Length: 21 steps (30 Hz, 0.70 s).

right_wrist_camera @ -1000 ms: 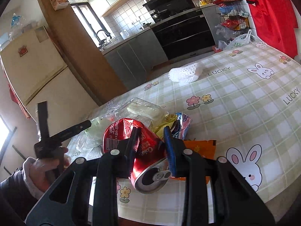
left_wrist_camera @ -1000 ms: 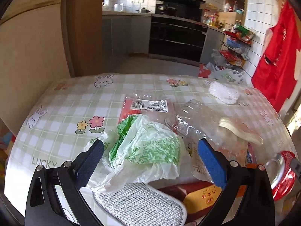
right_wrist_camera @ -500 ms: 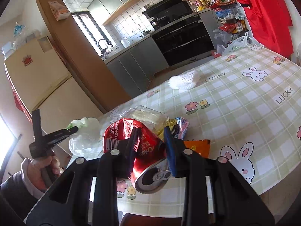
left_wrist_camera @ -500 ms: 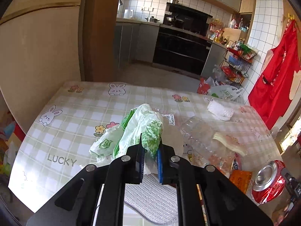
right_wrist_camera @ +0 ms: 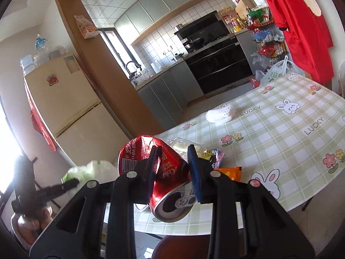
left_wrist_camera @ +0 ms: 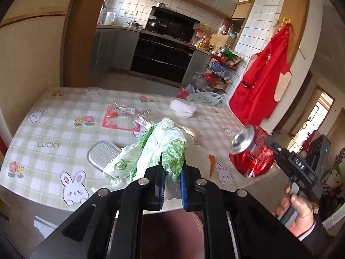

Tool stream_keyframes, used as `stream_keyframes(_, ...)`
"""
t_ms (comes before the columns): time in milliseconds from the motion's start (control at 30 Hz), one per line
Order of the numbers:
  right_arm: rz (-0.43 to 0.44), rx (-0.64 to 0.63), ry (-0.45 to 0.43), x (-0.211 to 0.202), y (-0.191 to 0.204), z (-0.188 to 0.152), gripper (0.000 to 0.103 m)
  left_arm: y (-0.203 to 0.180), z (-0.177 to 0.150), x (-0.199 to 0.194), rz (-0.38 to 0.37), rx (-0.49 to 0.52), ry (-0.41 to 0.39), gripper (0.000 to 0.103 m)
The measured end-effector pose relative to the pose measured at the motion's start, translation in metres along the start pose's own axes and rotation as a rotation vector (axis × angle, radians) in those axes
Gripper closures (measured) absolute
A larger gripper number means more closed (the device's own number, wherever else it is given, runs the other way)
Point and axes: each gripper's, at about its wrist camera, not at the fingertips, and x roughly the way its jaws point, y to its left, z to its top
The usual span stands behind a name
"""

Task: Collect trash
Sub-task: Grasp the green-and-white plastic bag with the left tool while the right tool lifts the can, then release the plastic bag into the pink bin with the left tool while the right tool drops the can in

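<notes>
Left gripper (left_wrist_camera: 171, 173): jaws now together on a fold of the green-and-white bag (left_wrist_camera: 159, 151); a second ago they stood wide apart around it.
Bag: now clear of the table (left_wrist_camera: 49, 127), hanging from the pads out past the near edge; before, it lay on the cloth among the other litter.
Right gripper (right_wrist_camera: 174, 168): clamped on the crushed red can (right_wrist_camera: 163, 172), unchanged in grip; the can is off the table too, mouth end towards the camera.
Right hand (left_wrist_camera: 299, 211): seen from the left view, holding its gripper beside the table's near corner with the can raised.
Uncovered by the lift: the grey mesh pad (left_wrist_camera: 103, 154) and the red-edged clear wrapper (left_wrist_camera: 120, 118) now lie in plain sight.
Left on the table: orange sachet (right_wrist_camera: 228, 170), foil and clear wrappers just behind the can, white foam net (right_wrist_camera: 221, 113) well apart at the far side.
Bin: none in view in either picture.
Meaning for the task: two pieces are secured and ready for disposal; judged an early stage, since several pieces remain.
Risk: the bag is held by a thin fold and may slip.
</notes>
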Motion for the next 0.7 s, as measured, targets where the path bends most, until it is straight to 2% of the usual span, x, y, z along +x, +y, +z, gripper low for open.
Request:
stream_keyframes(167,-0.007,-0.02,-0.016,-0.03,0.005,-0.003,0.072,-0.021,-0.046,-0.001,-0.085,-0.083,0.034,0.091)
stream_keyframes(233,-0.009,-0.025,-0.021,-0.037,0.005,-0.004,0.072,-0.029,-0.056,0.002,-0.091,-0.082,0.051,0.091)
stream_keyframes(400,-0.013,-0.021,-0.036,-0.045,0.001,-0.005,0.072,-0.039,-0.066,0.008,-0.105,-0.066,0.085,0.09)
stream_keyframes(700,-0.014,-0.001,-0.003,-0.027,-0.01,-0.011,0.072,-0.046,-0.078,0.041,-0.098,-0.058,0.168,0.087)
